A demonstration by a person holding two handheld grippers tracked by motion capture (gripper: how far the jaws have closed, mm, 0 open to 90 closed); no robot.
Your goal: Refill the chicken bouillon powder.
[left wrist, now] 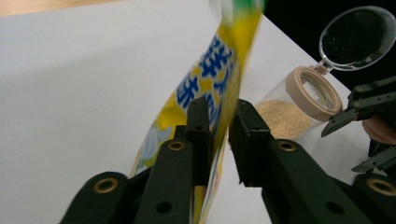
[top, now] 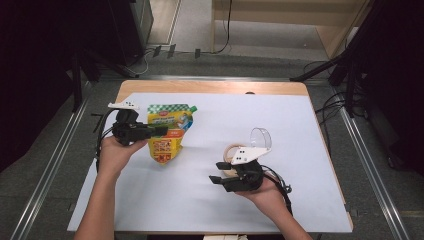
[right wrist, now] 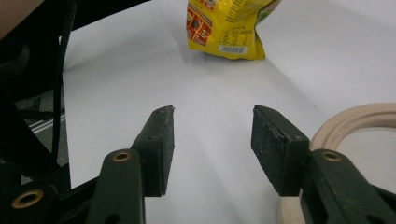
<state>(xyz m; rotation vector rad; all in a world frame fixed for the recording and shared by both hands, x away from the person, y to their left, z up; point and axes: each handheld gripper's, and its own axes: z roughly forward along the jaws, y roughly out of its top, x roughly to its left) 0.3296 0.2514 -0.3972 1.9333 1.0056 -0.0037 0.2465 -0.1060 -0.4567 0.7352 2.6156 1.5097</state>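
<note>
Meanwhile, on the white desk (top: 200, 200), a yellow pouch (top: 169, 131) with a green checked top and a green spout stood near the left edge, about midway between the far and near edges. The left claw (top: 161, 131) reached across it from the left, held in a hand (top: 116, 150) coming up from the near edge. In the left gripper view the pouch (left wrist: 219, 70) ran up between the two black jaws; it lay against the left pad, while a narrow gap showed beside the right pad, so the jaws stood slightly apart and were not pressing on it.

Toward the right side of the desk lay a clear jar (top: 235, 152) on its side, with a beige rim and a clear lid (top: 261, 137) flipped open at its far end. The left gripper view showed tan powder inside the jar (left wrist: 285, 116) and its round lid (left wrist: 357, 37) hinged back.

The right claw (top: 216, 181) hung just on the near side of the jar, pointing left, held by the other hand (top: 267, 192). In the right gripper view its jaws stood well apart with bare desk (right wrist: 289, 60) between them; the beige rim (right wrist: 359, 119) sat just beside the right jaw, and the pouch (right wrist: 224, 28) stood well beyond the tips.
</note>
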